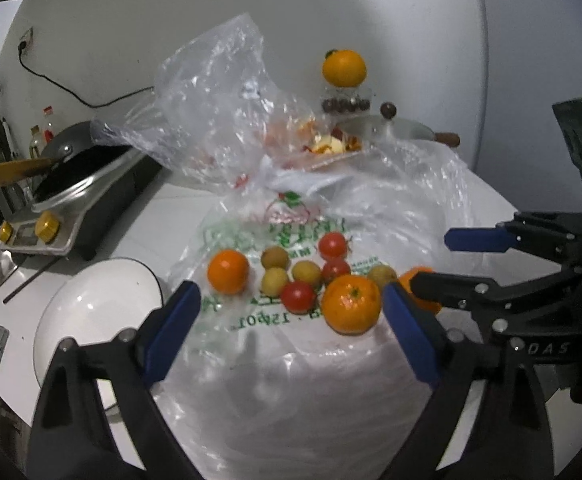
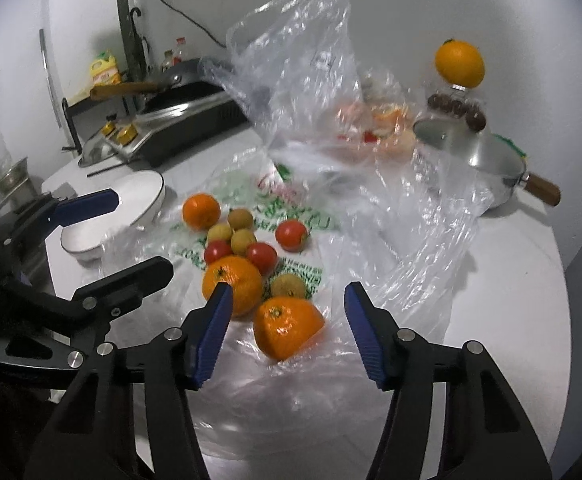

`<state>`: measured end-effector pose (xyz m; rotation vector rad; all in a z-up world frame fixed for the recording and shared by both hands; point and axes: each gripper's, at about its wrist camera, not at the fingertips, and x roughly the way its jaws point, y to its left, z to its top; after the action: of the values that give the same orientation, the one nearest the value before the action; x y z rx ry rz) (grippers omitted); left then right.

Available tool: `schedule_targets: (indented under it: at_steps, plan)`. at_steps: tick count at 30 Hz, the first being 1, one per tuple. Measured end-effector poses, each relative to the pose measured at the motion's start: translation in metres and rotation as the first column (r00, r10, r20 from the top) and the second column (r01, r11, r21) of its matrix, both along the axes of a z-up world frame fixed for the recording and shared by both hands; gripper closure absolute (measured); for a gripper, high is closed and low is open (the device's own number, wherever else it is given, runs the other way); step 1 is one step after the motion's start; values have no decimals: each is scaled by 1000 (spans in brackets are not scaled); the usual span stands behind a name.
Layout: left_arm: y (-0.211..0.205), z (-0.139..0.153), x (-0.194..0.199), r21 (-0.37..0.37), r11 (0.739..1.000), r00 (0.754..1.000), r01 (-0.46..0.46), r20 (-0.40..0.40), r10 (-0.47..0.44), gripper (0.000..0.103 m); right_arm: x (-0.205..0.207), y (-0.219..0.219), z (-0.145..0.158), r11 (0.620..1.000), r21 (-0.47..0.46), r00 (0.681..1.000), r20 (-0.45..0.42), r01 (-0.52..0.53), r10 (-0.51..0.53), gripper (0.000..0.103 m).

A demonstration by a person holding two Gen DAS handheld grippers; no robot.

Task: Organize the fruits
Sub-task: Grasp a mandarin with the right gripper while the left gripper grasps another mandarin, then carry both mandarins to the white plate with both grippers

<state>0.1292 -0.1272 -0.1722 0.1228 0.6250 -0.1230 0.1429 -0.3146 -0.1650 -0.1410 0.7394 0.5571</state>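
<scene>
Loose fruit lies on a flattened plastic bag [image 1: 291, 344] on the white counter: oranges [image 1: 351, 303] [image 1: 228, 271], red tomatoes [image 1: 298, 297] and small yellow-brown fruits [image 1: 306, 273]. My left gripper [image 1: 291, 312] is open, hovering just before the fruit, empty. My right gripper [image 2: 287, 320] is open, its jaws either side of the nearest orange [image 2: 287, 327] without closing on it. The right gripper also shows in the left wrist view [image 1: 443, 260], open beside a partly hidden orange [image 1: 419, 276]. A white bowl [image 1: 99, 312] [image 2: 127, 204] sits left of the fruit.
A crumpled clear bag [image 1: 219, 112] stands behind the fruit with peels beyond it. An orange [image 1: 343, 68] sits atop a container of dark fruit. A steel pan [image 2: 487, 168] is at back right. A stove with frying pan [image 1: 71, 176] stands at left.
</scene>
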Motion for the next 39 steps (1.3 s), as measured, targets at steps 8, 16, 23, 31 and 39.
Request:
schedule_targets:
  at_steps: [8, 16, 23, 31, 39]
  plan:
    - [-2, -16, 10, -11, 1000, 997, 7, -71, -8, 28, 6, 3, -16, 997, -21, 996, -48, -73, 72, 49]
    - [-15, -21, 22, -3, 999, 995, 36, -98, -36, 36, 11, 1, -27, 991, -61, 991, -66, -117, 113, 55]
    - [-27, -26, 30, -1, 997, 989, 77, -124, -77, 40, 20, -20, -20, 992, 66, 988, -105, -105, 111, 55]
    - [-41, -35, 39, 38, 991, 980, 129, -160, -121, 54, 23, -33, -11, 980, 178, 987, -119, -87, 109, 55]
    - [-39, -37, 38, 34, 992, 980, 124, -161, -117, 56, 22, -34, -8, 980, 178, 988, -109, -88, 108, 55]
